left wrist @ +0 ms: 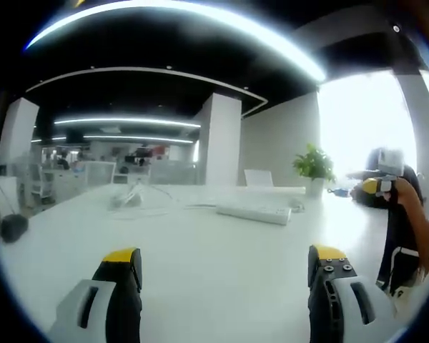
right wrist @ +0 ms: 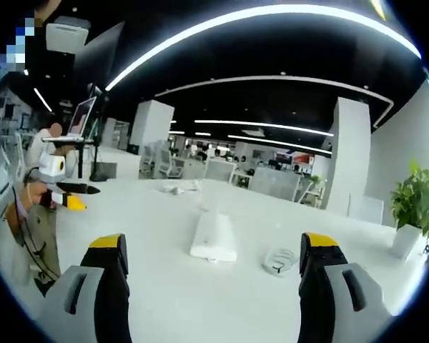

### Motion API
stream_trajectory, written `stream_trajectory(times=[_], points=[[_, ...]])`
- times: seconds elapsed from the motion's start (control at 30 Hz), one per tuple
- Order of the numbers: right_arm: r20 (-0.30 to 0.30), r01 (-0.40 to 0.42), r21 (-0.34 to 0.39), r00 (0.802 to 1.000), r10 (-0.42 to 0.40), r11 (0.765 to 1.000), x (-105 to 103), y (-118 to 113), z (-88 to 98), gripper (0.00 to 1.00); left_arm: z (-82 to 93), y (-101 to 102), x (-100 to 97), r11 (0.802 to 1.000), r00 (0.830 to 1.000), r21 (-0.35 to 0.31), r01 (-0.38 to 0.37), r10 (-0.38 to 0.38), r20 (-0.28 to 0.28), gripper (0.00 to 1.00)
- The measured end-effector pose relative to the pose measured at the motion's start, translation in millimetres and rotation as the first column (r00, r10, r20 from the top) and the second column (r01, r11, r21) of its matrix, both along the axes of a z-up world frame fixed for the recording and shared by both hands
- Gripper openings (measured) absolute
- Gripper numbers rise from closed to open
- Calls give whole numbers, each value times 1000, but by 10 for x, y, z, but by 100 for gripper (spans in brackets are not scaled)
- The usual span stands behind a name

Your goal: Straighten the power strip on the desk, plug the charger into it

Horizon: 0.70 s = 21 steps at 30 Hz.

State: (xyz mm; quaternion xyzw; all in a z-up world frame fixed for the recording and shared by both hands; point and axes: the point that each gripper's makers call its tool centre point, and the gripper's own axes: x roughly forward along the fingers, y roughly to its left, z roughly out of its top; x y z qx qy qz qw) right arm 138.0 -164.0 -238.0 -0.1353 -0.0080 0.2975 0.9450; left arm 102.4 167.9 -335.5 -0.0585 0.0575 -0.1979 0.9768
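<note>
The white power strip (right wrist: 214,238) lies flat on the white desk (right wrist: 200,300), ahead of the right gripper (right wrist: 213,263) and apart from it. That gripper's jaws stand wide apart, holding nothing. Just right of the strip rests the coiled charger (right wrist: 279,260). The left gripper (left wrist: 224,266) is likewise spread wide and empty, the strip (left wrist: 254,212) well ahead of it.

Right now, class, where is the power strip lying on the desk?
In the right gripper view the power strip lies on the white desk ahead between the open jaws, with the coiled charger cable just to its right.
</note>
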Motion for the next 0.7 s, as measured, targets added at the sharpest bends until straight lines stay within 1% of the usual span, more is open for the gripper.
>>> stream_trajectory(times=[0.1,0.27,0.43,0.53,0.7], points=[[16,-18,-40,1000,19,999,1,67,94,100,0,-11,0,1000,1000,-4,3,-3,2,99],[40,-39,-91,998,42,995,34,142,187,100,-7,-20,7,1000,1000,-8,6,-6,0,99],[51,-35,-110,998,41,993,113,159,281,100,12,-30,10,1000,1000,-7,9,-9,5,99],[72,-40,-122,996,49,992,147,180,345,100,30,-35,3,1000,1000,-6,9,-9,10,99],[73,-52,-169,995,65,984,251,207,415,100,45,-37,9,1000,1000,-3,9,-9,12,99]])
